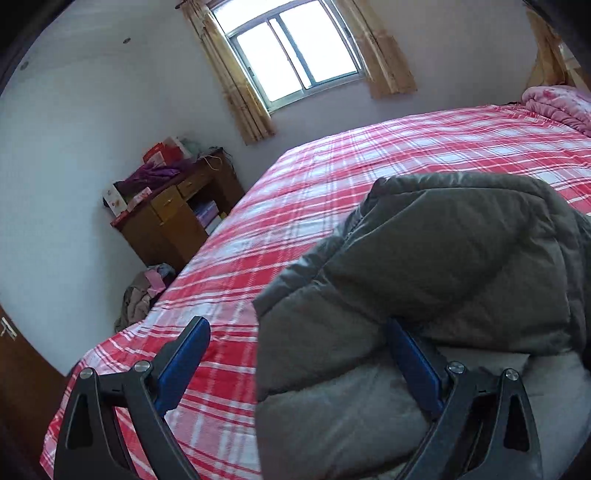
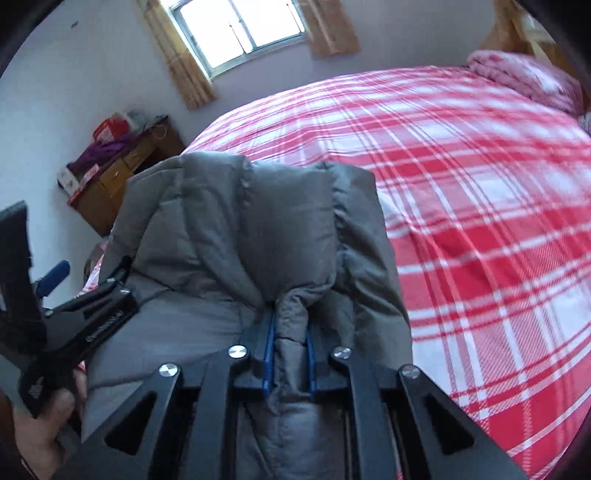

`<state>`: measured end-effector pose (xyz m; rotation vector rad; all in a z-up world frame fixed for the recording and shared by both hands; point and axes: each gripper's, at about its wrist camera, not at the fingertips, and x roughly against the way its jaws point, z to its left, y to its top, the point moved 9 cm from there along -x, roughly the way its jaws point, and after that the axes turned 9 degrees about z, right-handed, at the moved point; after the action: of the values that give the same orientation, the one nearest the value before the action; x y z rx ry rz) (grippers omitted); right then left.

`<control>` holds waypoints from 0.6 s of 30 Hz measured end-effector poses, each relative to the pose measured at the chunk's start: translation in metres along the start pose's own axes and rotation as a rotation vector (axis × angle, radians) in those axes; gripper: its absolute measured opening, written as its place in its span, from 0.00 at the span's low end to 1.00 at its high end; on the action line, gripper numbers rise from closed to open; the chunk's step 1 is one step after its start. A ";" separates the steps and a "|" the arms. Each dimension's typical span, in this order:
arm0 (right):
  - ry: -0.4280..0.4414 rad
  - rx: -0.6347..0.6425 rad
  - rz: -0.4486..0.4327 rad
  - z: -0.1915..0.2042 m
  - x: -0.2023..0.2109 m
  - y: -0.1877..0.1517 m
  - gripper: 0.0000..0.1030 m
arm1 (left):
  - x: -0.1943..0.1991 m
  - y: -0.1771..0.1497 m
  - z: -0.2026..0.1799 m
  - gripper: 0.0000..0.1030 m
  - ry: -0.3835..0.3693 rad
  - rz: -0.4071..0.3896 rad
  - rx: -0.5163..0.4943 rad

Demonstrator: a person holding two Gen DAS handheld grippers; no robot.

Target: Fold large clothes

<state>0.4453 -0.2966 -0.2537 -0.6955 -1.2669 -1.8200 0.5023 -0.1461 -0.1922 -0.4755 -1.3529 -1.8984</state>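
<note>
Grey quilted jacket (image 2: pixel 229 221) bunched (pale lining showing), right tongs (image 2: pixel 290 354) pinching fold

The right gripper (image 2: pixel 290 363) has its jaws clamped on a bunched fold of a grey padded jacket (image 2: pixel 229 229), the cloth pinched between the blue pads. The jacket rises in front of the camera, hiding part of the bed (image 2: pixel 480 229) with its red and white checked sheet. At the left edge a hand (image 2: pixel 44 424) holds the left gripper (image 2: pixel 55 280) beside the jacket. Behind stand a wooden desk (image 2: pixel 110 184), a curtained window (image 2: pixel 240 26) and a pink quilt (image 2: pixel 524 74).
</note>
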 end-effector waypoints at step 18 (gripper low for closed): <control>-0.116 0.132 -0.126 0.041 0.031 0.057 0.62 | 0.002 0.000 0.027 0.94 0.067 0.005 0.038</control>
<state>0.4764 -0.2782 -0.1865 -0.6691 -1.5225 -1.7982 0.4982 -0.1218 -0.1806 -0.3928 -1.3405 -1.8642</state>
